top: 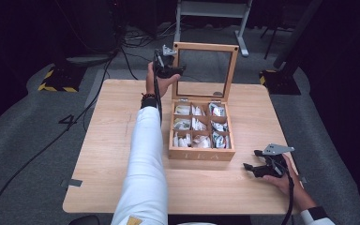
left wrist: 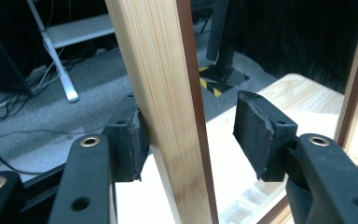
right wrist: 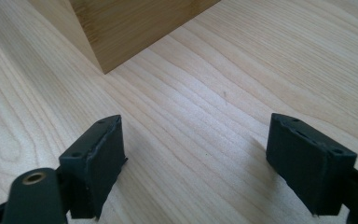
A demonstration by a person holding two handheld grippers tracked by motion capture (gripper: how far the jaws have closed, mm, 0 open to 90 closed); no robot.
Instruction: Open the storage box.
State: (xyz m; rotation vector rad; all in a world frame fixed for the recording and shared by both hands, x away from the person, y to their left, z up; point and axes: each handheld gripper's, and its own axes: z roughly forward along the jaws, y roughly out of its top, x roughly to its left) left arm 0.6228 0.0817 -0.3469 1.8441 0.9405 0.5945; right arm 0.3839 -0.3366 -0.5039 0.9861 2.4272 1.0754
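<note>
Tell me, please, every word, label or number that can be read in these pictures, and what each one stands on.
"TEA": on the front wall of the wooden box, faint but legible in the high view.
Print on the packets in the box's compartments: too small and blurred to read.
Black and yellow striped markings on the stand base on the floor: stripes, no text.

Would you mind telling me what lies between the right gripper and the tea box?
Only bare table: in the right gripper view, plain wood runs from the right gripper to the tea box corner.
</note>
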